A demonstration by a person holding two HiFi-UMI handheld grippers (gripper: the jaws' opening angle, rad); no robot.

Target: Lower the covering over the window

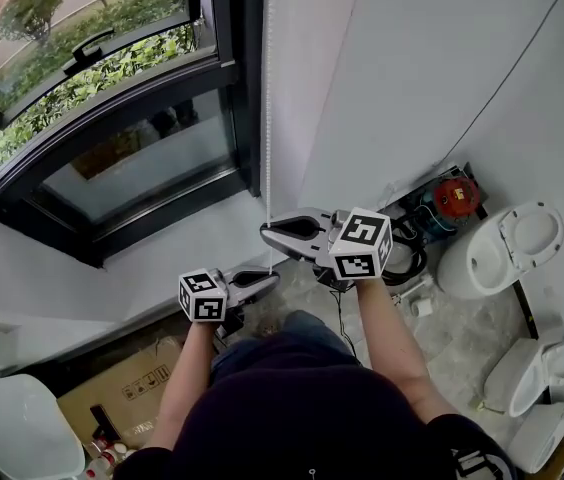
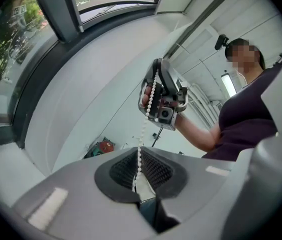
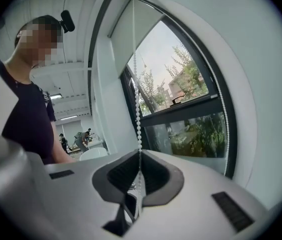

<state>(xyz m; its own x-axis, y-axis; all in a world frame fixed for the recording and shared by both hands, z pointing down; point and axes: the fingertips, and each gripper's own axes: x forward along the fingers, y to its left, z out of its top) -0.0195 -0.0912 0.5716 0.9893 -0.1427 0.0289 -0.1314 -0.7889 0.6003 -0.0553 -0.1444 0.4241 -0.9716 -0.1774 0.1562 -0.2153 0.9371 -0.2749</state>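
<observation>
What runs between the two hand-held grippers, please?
A stretch of white bead chain, gripped by both the left hand-held gripper and the right hand-held gripper; the left gripper view shows it.

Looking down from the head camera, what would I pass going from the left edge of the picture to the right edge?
White chair → cardboard box → bead chain → red machine → white toilet.

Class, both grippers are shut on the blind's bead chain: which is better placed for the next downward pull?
Right, probably. The right gripper clamps the bead chain above the left gripper, leaving it more downward travel before it needs to regrip.
</observation>
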